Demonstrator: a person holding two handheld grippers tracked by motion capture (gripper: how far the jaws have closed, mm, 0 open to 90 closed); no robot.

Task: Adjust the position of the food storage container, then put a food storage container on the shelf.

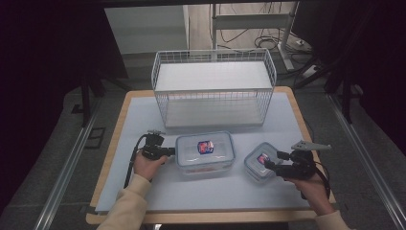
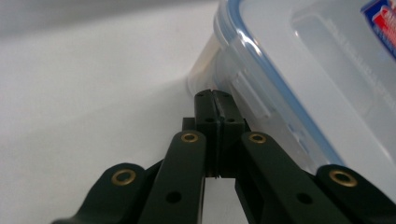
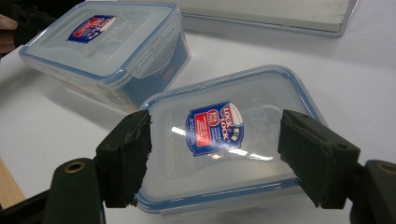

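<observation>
A large clear box with a blue-rimmed lid (image 1: pixel 205 153) lies mid-table. My left gripper (image 1: pixel 171 152) is shut with nothing in it. Its tips (image 2: pixel 215 100) rest against the box's side (image 2: pixel 289 79), by a lid latch. To the right sits a small clear box of the same kind (image 1: pixel 261 162) with a red and blue label. My right gripper (image 1: pixel 274 162) straddles the small box (image 3: pixel 219 140). Its two pads (image 3: pixel 128 156) stand wide apart, flush against opposite sides of the box. The large box (image 3: pixel 107 51) lies just beyond.
A white wire basket (image 1: pixel 158 96) stands at the back of the white mat (image 1: pixel 143 191), close behind the large box. The table's wooden edge (image 1: pixel 103 172) borders the mat. Cables and table legs lie on the floor beyond.
</observation>
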